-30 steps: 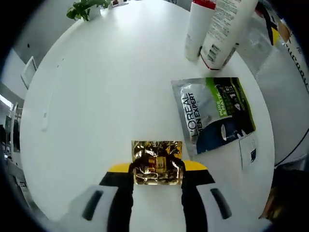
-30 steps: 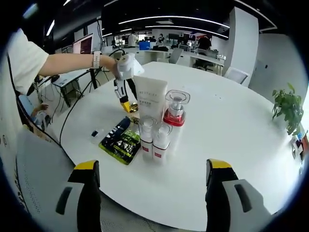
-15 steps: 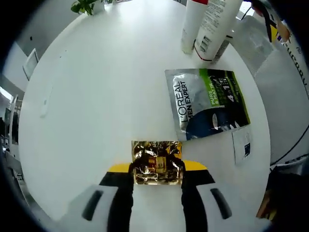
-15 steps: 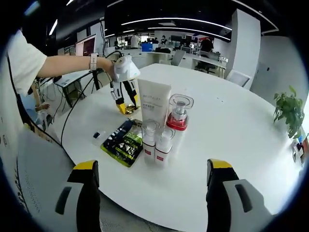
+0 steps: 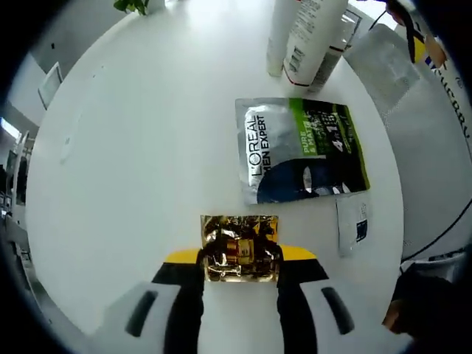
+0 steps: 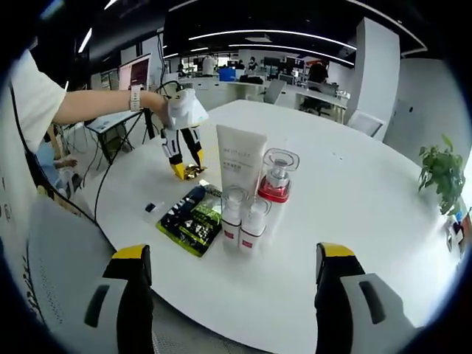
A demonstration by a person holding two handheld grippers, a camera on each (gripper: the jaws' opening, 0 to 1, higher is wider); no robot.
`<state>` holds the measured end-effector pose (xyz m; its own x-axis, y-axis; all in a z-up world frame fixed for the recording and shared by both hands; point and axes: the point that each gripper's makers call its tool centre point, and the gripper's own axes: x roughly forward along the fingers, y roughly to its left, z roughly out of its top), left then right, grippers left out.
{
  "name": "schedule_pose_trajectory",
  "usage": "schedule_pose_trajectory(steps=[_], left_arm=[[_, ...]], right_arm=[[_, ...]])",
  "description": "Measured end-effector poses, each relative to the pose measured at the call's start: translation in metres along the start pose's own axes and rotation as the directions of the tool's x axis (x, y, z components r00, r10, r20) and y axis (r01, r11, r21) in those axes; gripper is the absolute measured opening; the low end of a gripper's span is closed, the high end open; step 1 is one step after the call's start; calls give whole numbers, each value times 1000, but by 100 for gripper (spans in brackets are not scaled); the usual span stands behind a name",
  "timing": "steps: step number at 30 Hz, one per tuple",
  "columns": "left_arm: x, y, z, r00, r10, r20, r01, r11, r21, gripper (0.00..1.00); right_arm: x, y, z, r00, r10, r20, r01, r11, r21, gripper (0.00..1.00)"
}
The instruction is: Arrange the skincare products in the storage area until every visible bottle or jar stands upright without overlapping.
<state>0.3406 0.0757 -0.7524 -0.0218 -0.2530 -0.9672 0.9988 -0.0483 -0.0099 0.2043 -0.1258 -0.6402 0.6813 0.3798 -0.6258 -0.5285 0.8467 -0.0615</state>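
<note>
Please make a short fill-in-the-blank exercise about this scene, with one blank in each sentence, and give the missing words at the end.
1. The left tongs are shut on a small ____-coloured foil packet.
2. The dark sachet printed "L'OREAL MEN EXPERT" lies ____ on the white table.
3. The jaws of the right tongs stand ____, with nothing between them.
4. The clear jar beside the white tube has a ____ base.

Missing words: gold; flat; open; red

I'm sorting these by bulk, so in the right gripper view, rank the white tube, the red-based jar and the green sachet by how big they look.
1. green sachet, though it lies nearest the camera
2. white tube
3. red-based jar
</note>
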Motion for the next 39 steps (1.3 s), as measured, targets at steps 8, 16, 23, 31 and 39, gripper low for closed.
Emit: schedule_pose_trajectory(steps=[8, 16, 23, 31, 39], left_arm=[[2, -8, -5, 1000, -12, 7, 12, 999, -46, 34], [2, -9, -10, 1000, -12, -2, 12, 997, -75, 34], [4, -23, -13, 999, -19, -28, 18, 998, -55, 34], [10, -24, -13, 1000, -27, -14, 26, 996, -83, 34], [14, -23, -16, 1000, -13, -23, 11, 995, -95, 34]], right_arm=[[1, 4, 4, 1000, 15, 11, -15, 1000, -14, 92], [-1, 6, 6, 1000, 23, 16, -22, 999, -28, 92], [-3, 5, 6, 1000, 23, 21, -22, 999, -32, 92], [-5, 10, 8, 999, 33, 29, -32, 998, -45, 92], [-6, 13, 9, 999, 42, 30, -40, 998, -52, 91]])
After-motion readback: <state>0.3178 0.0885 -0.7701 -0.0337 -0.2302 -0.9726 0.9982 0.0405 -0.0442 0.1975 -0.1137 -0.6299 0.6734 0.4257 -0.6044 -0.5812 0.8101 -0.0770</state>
